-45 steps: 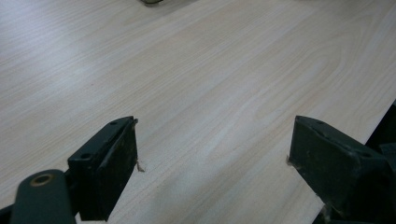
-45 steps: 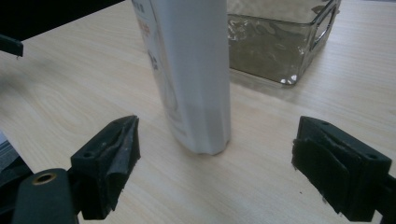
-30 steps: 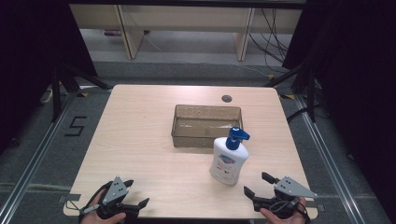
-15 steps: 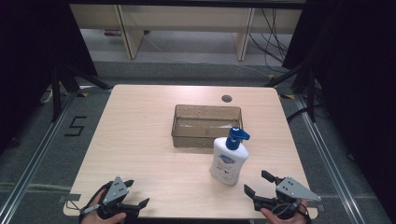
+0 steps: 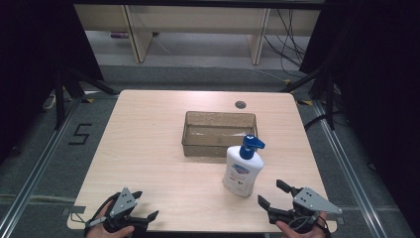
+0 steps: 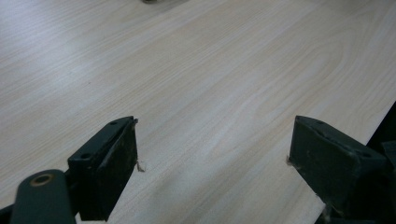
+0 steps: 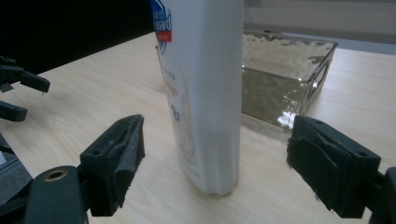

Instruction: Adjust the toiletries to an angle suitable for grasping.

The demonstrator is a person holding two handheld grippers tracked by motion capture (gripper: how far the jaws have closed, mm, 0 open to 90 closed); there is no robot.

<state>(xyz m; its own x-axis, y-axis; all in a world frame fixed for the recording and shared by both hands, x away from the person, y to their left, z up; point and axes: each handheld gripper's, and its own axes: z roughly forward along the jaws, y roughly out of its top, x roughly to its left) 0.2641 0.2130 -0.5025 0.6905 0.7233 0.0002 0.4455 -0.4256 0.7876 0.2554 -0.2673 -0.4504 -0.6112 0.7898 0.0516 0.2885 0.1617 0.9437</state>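
Note:
A white pump bottle [image 5: 242, 171] with a blue pump head stands upright on the wooden table [image 5: 148, 134], just in front of a clear brownish plastic bin [image 5: 218, 148]. My right gripper [image 5: 270, 192] lies low at the front right edge, pointing at the bottle. In the right gripper view the bottle [image 7: 205, 93] rises just ahead of my open right gripper [image 7: 217, 135]. Its jaws have just been closing a little and nothing is between the pads. My left gripper [image 5: 146, 204] rests at the front left edge, and it [image 6: 215, 135] stands open over bare wood.
The bin [image 7: 289, 79] looks empty behind the bottle. A round cable hole [image 5: 240, 104] sits near the table's far edge. Shelving and cables stand beyond the table. My left gripper [image 7: 18, 84] shows far off at the left of the right gripper view.
My right gripper has edged slightly toward the bottle. The left gripper, the bottle and the bin have stayed where they were.

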